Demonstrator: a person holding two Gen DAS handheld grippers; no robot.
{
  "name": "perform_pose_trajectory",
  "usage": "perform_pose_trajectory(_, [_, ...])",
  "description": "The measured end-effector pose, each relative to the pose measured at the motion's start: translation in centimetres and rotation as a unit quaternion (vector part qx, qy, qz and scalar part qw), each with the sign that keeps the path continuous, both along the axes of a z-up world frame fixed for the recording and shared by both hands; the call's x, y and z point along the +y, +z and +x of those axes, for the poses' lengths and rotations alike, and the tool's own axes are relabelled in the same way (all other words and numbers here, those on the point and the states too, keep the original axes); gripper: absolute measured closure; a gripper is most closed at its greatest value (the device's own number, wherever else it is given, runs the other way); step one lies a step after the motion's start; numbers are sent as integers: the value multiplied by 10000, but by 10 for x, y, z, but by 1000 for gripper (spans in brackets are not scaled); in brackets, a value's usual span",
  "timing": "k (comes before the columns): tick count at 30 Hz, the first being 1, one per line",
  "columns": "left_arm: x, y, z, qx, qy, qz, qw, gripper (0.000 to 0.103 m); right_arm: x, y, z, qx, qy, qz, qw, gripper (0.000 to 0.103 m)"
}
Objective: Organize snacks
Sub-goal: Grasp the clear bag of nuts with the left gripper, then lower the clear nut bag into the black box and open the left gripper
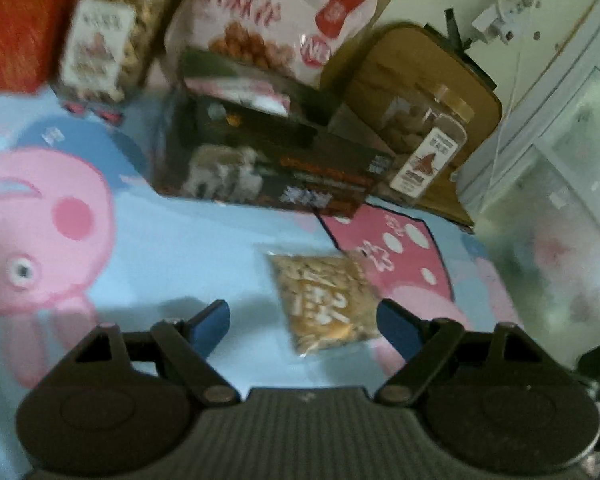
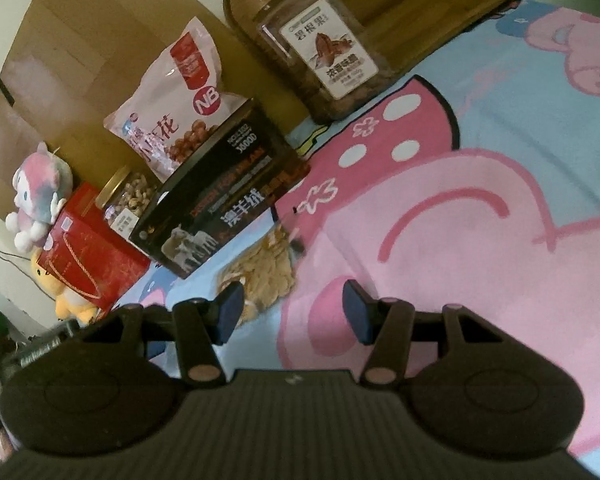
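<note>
Left tongs (image 1: 304, 326), jaws wide apart and empty, hover over a small clear packet (image 1: 324, 302) lying loose on the cartoon bedsheet (image 1: 188, 240); the packet sits just ahead, nearer the right-hand pad. Right tongs (image 2: 292, 312), partly open, hold nothing. Behind stand a black box (image 2: 224, 196), pink bag (image 2: 172, 108), two jars (image 2: 320, 48) (image 1: 108, 44) and a red box (image 2: 88, 256), already grouped. Step in hand, by judgement: approach to the packet. Next move calls for centring, lowering, then closing gently on the thin film.

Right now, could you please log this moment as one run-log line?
left gripper: open, empty | right gripper: open, empty | snack packet: lying loose on blanket | stage: pre-grasp
</note>
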State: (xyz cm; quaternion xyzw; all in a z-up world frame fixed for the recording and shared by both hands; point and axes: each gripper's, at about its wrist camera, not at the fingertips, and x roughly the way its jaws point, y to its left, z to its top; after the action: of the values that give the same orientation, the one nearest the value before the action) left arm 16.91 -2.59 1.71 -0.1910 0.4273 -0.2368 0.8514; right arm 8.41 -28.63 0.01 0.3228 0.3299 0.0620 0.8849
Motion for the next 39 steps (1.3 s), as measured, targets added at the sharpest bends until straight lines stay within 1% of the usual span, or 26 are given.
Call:
perform_pose_trajectory(1, [-1, -5, 3, 151, -41, -118, 9998, 19, 0, 0, 5, 15, 99, -42, 9999, 45])
perform_pose_trajectory(2, [-2, -7, 5, 89, -33, -215, 9997, 18, 0, 1, 10, 13, 173, -82, 9998, 45])
perform_pose_trajectory(5, [-7, -12, 13, 102, -139, -381, 9991, 19, 0, -1, 26, -12, 493, -37, 9988, 45])
perform_pose_trajectory(7, [-8, -14, 18, 152, -194, -551, 9982, 21, 1, -3, 36, -28, 769, 85, 9970, 44])
perform_pose_trajectory(9, [-6, -16, 21, 203, -184, -694, 9972, 26, 3, -5, 43, -40, 988, 227, 9948, 44])
perform_pose_trajectory(11, [1, -23, 25, 426, -220, -1095, 9928, 42, 4, -7, 45, -89, 996, 293, 9946, 45])
perform_pose_trajectory(12, [4, -25, 25, 496, -164, -1168, 9918, 46, 5, -8, 44, -136, 992, 284, 9946, 46])
perform_pose_trajectory(13, [5, -26, 24, 476, -120, -1130, 9924, 58, 6, -8, 42, -185, 1003, 229, 9945, 47])
perform_pose_trajectory(14, [6, -25, 23, 407, -56, -999, 9941, 64, 7, -7, 41, -219, 1015, 173, 9944, 48])
perform_pose_trajectory(15, [8, -24, 21, 349, 14, -909, 9952, 64, 8, -7, 40, -229, 988, 139, 9948, 52])
perform_pose_trajectory(16, [10, -21, 20, 323, 76, -876, 9956, 64, 8, -7, 40, -222, 950, 142, 9951, 66])
perform_pose_trajectory(17, [13, -18, 19, 312, 105, -929, 9951, 64, 7, -6, 39, -230, 950, 157, 9951, 85])
perform_pose_trajectory(18, [15, -13, 19, 264, 120, -987, 9947, 64, 6, -5, 39, -269, 998, 234, 9944, 87])
perform_pose_trajectory(19, [17, -5, 19, 164, 143, -1012, 9946, 64, 6, -3, 40, -296, 1008, 321, 9939, 88])
perform_pose_trajectory(21, [19, 14, 17, -47, 182, -992, 9949, 64, 7, 7, 40, -447, 1047, 372, 9928, 88])
perform_pose_trajectory(24, [21, 52, 17, -652, 214, -808, 9944, 64, 11, 33, 44, -846, 1159, 360, 9890, 88])
perform_pose_trajectory(27, [27, 76, 34, -1029, 372, -620, 9921, 63, 21, 60, 62, -1238, 1307, 269, 9833, 88])
perform_pose_trajectory(29, [31, 80, 54, -1130, 530, -453, 9911, 63, 32, 68, 83, -1350, 1389, 121, 9810, 87])
perform_pose_trajectory(32, [31, 69, 87, -1061, 759, -115, 9914, 63, 52, 61, 121, -1283, 1437, -203, 9811, 86])
perform_pose_trajectory(34, [24, 56, 104, -937, 883, 271, 9913, 61, 67, 53, 141, -1211, 1479, -585, 9798, 84])
perform_pose_trajectory(35, [23, 50, 108, -903, 936, 442, 9905, 59, 75, 49, 149, -1184, 1507, -859, 9777, 84])
perform_pose_trajectory(36, [22, 47, 109, -953, 981, 528, 9892, 58, 80, 48, 150, -1280, 1465, -1061, 9751, 81])
perform_pose_trajectory(37, [21, 47, 109, -1002, 1010, 606, 9880, 56, 82, 49, 149, -1363, 1351, -1295, 9728, 65])
perform_pose_trajectory(38, [21, 48, 107, -1046, 1047, 653, 9868, 53, 83, 51, 147, -1418, 1219, -1492, 9710, 51])
perform_pose_trajectory(39, [21, 51, 103, -1121, 1072, 646, 9858, 53, 80, 53, 145, -1489, 1084, -1559, 9704, 49])
